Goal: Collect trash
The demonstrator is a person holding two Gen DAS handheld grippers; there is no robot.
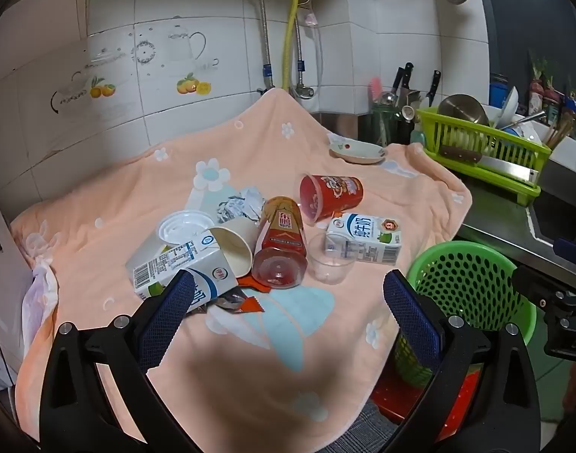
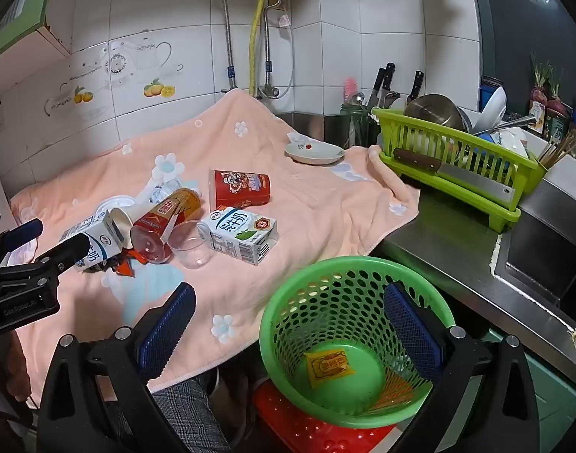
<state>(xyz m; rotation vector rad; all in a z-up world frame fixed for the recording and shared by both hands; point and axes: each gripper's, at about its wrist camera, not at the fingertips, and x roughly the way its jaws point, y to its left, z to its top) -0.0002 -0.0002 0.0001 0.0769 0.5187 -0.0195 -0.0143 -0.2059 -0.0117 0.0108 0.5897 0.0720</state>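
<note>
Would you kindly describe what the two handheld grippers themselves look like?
Both the left gripper and right gripper have glossy black plastic frames with silver bolts, and two fingers faced with dark blue textured pads. The left gripper's body carries small pale lettering, seen from the right wrist.

The cloth (image 1: 250, 339) is peach, sprinkled with white flowers and pale blue patches. On it, a red cup (image 1: 331, 196) printed with cartoon figures lies at twelve o'clock of the pile; a white carton (image 1: 363, 239) with blue lettering and a green strip sits at three o'clock. The bottle (image 1: 282, 243) in the middle is red and amber, the small cup (image 1: 329, 258) beside it clear, the paper cup (image 1: 233, 245) cream inside, the foil (image 1: 239, 205) silver. The basket (image 2: 337, 339) is bright green with round holes and holds a yellow sachet (image 2: 327, 368); under it shows red plastic. The rack (image 2: 454, 166) is lime green. Wall tiles are white with orange fruit pictures. Both grippers are black with blue dotted pads (image 1: 167, 317).
</note>
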